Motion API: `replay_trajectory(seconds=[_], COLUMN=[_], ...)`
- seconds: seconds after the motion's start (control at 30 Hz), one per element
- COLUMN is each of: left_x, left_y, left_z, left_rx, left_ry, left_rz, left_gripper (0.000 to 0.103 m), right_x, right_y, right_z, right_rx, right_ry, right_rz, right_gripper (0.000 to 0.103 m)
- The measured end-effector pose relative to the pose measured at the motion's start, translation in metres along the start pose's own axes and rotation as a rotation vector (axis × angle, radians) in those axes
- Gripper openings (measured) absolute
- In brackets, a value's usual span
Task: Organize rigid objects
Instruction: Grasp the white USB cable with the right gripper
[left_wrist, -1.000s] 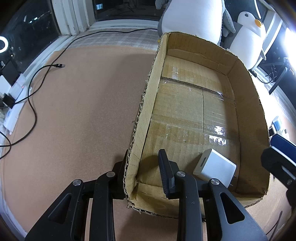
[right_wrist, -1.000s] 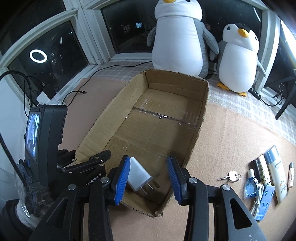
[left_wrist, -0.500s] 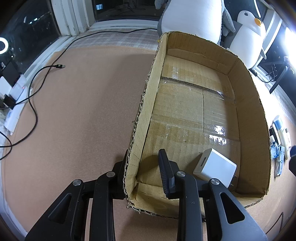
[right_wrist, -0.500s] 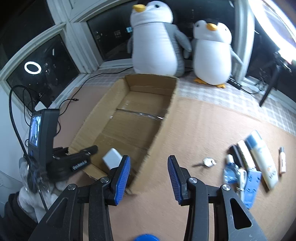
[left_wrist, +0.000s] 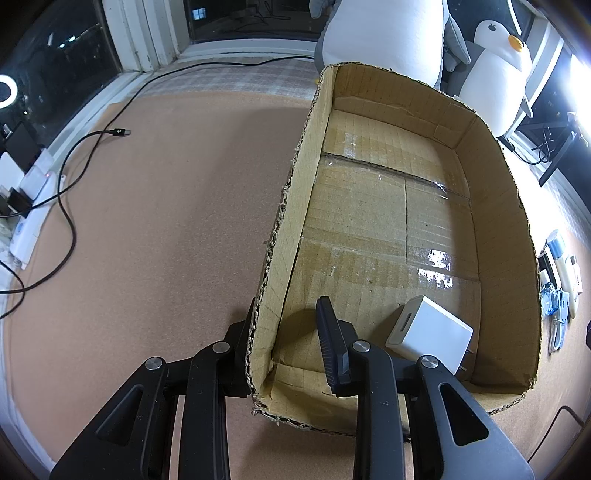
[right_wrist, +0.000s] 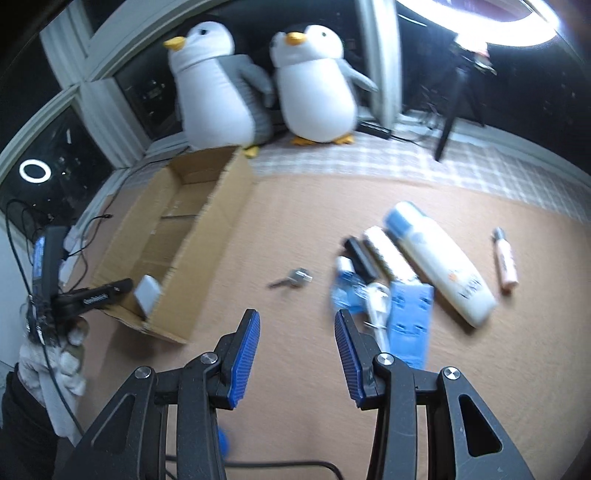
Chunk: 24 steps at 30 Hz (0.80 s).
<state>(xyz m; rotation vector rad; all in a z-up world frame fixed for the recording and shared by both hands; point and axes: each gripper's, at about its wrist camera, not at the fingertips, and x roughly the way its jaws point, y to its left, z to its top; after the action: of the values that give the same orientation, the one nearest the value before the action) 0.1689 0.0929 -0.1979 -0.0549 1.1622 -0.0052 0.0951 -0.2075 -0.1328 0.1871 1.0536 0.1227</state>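
Note:
An open cardboard box (left_wrist: 291, 221) lies on the tan floor; it also shows in the right wrist view (right_wrist: 207, 236). A white charger (left_wrist: 428, 336) lies inside at its near end, also seen from the right wrist (right_wrist: 147, 293). My left gripper (left_wrist: 284, 336) straddles the box's near left wall, one finger outside, one inside; whether it pinches the wall is unclear. My right gripper (right_wrist: 297, 332) is open and empty above the floor. Ahead of it lie a key (right_wrist: 293, 278), a white bottle (right_wrist: 439, 262), blue packets (right_wrist: 410, 314), a dark bar (right_wrist: 360, 256) and a pink tube (right_wrist: 504, 260).
Two plush penguins (right_wrist: 314, 85) stand behind the box by the window. A black cable (left_wrist: 70, 177) and a power strip (left_wrist: 29, 218) lie at the far left. A tripod leg (right_wrist: 448, 125) stands at the back right.
My right gripper left the charger in the box, pulled out and swung right over the floor toward the loose items. The left gripper has not moved.

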Motion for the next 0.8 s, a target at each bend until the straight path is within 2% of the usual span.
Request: replay_trajectory(seconds=[0.17,0.33,0.8], left_x=[0.000,0.000,-0.001], left_y=[0.000,0.000,0.002], left_z=[0.000,0.000,-0.001], left_rx=[0.000,-0.001,-0.004], left_ry=[0.001,0.001,0.001], left_rz=[0.001,0.000,-0.002], left_gripper=[0.027,0.027,0.027], right_x=[0.002,0.013,0.047], right_y=[-0.026,-0.035,-0.046], right_z=[-0.012,-0.016,-0.009], right_rx=[0.025,0.020,0.017], right_ry=[0.027,0.060,0.122], right_rz=[-0.016,-0.027,-0.050], right_gripper=[0.038,0.038,0.026])
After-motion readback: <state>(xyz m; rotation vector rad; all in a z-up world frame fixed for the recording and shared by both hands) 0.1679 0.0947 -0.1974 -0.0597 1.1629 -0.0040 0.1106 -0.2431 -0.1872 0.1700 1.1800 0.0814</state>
